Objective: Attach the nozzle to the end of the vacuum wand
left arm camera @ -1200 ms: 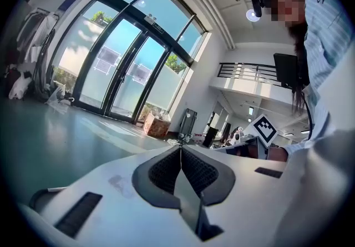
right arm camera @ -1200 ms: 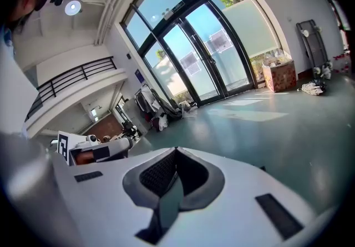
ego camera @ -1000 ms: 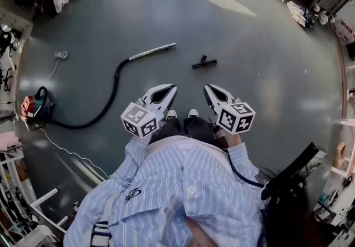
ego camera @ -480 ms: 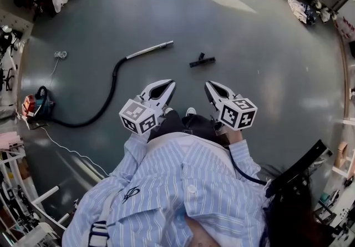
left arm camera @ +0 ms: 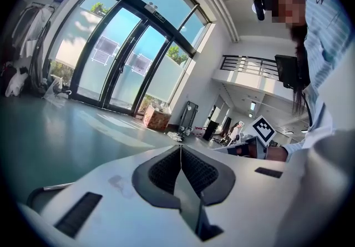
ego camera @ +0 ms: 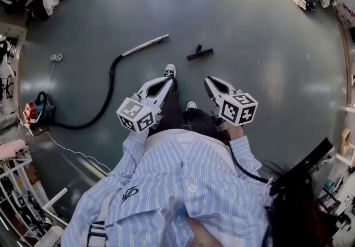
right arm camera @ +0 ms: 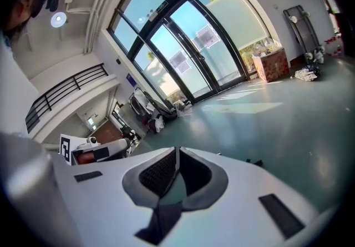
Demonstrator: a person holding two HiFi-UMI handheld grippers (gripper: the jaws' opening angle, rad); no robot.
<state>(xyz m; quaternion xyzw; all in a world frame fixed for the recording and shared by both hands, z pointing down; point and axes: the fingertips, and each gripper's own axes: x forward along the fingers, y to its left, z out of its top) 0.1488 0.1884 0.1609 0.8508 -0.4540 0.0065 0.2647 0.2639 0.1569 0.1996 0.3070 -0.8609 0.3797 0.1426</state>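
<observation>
1 small black nozzle, seemingly T-shaped.

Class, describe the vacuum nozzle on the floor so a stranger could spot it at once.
On the wide grey floor, find the silver wand ending the black hose. Right of its tip, apart from it, lies the nozzle: small, black and T-shaped, unlike the long shiny wand.

Left gripper and right gripper are held side by side before the torso, jaws fully closed, empty, both pointing forward and slightly downward.
</observation>
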